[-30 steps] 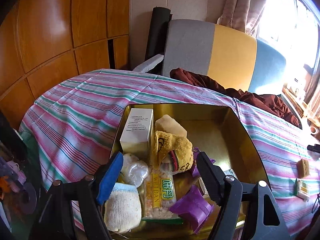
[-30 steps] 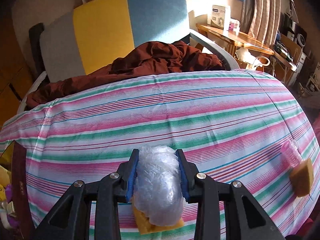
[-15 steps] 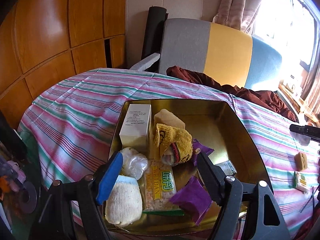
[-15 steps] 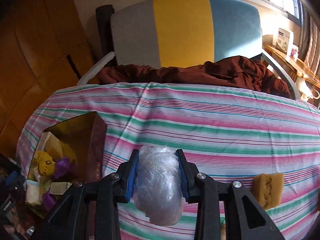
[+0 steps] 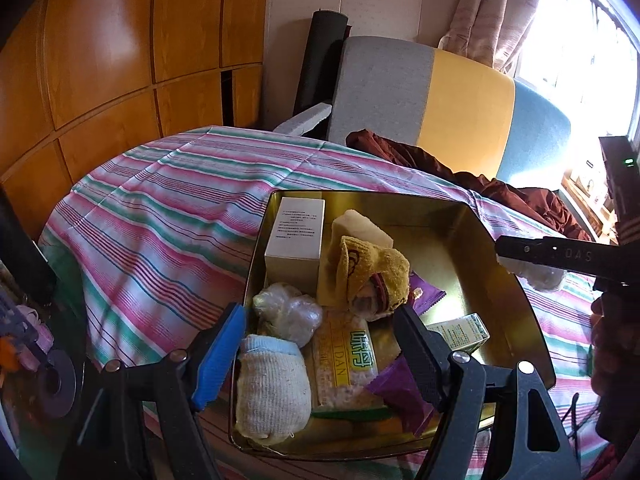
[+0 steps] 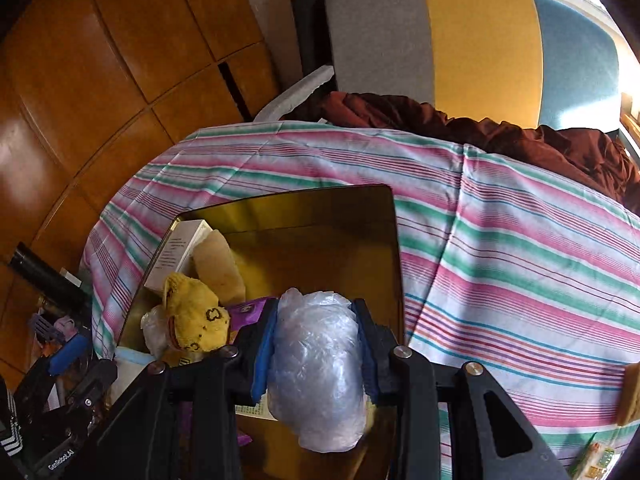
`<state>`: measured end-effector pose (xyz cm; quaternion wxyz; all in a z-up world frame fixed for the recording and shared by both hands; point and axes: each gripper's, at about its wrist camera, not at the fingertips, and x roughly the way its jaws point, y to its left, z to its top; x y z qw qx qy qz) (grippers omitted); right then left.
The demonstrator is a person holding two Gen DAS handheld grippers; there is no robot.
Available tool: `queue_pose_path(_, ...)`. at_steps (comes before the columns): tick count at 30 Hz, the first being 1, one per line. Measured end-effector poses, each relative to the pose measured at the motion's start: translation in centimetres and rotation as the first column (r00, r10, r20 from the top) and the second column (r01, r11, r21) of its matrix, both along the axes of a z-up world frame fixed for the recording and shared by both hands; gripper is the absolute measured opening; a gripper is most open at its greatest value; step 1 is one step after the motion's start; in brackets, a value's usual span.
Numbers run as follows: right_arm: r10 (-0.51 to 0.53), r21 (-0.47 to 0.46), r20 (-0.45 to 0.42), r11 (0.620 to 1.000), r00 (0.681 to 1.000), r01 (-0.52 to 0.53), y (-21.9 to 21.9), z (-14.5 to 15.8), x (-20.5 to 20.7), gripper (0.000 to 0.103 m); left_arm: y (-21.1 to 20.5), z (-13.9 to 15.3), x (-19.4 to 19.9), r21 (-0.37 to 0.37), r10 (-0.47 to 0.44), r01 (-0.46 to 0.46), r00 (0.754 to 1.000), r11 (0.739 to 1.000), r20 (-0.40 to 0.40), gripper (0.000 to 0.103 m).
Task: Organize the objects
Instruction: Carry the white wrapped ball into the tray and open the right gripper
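Observation:
A gold metal tin [image 5: 460,216] sits on the striped tablecloth and holds a white box [image 5: 294,238], a yellow cloth [image 5: 372,272], a white sock [image 5: 272,388], a snack packet [image 5: 346,360], purple wrappers and a clear bag. My left gripper [image 5: 316,344] is open over the tin's near end, empty. My right gripper [image 6: 316,340] is shut on a crumpled clear plastic bag [image 6: 316,368] and holds it above the tin's [image 6: 352,216] right side. The right gripper [image 5: 532,264] also shows at the right in the left wrist view.
The striped cloth [image 6: 520,240] covers the table. A yellow sponge [image 6: 628,392] and a small packet [image 6: 596,456] lie at its right edge. A grey, yellow and blue chair [image 5: 440,100] with a dark red cloth stands behind. Wooden cabinets are at the left.
My right gripper has carried the plastic bag leftward from the open tablecloth to above the tin. My left gripper has stayed open over the tin's near end.

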<state>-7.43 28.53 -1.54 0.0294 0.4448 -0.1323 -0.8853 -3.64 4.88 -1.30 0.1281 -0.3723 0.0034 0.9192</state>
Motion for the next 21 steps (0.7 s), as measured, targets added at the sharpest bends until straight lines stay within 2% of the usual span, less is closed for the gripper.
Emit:
queue_pose_path(11,0.008,0.020,0.058,1.000,0.998,-0.009,-2.3,-2.8,-1.8,0.036,-0.6,-0.6,-0.3,0.005,0.011,-0.011,1.000,1.000,0.020,0.077)
queue_pose_path(14,0.004,0.011,0.058,1.000,0.998,-0.005,-2.4,-3.5,-2.3,0.038,-0.6,-0.5,-0.3,0.000,0.012,-0.012,1.000,1.000,0.013,0.077)
queue_pose_path(15,0.002,0.011,0.062,1.000,0.998,-0.003,-2.4,-3.7,-2.5,0.042,-0.6,-0.5,-0.2,-0.004,0.013,-0.013,1.000,1.000,0.009,0.078)
queue_pose_path(16,0.003,0.007,0.069,1.000,0.998,-0.003,-2.4,-3.9,-2.7,0.050,-0.6,-0.4,-0.2,-0.007,0.013,-0.013,1.000,1.000,0.006,0.078)
queue_pose_path(18,0.002,0.002,0.075,1.000,0.997,-0.002,-2.3,-4.1,-2.8,0.056,-0.6,-0.3,-0.2,-0.013,0.013,-0.013,1.000,1.000,0.000,0.078)
queue_pose_path(21,0.000,0.000,0.070,1.000,0.998,0.000,-2.3,-4.1,-2.6,0.077,-0.6,-0.4,-0.2,-0.019,0.014,-0.014,1.000,1.000,0.002,0.079)
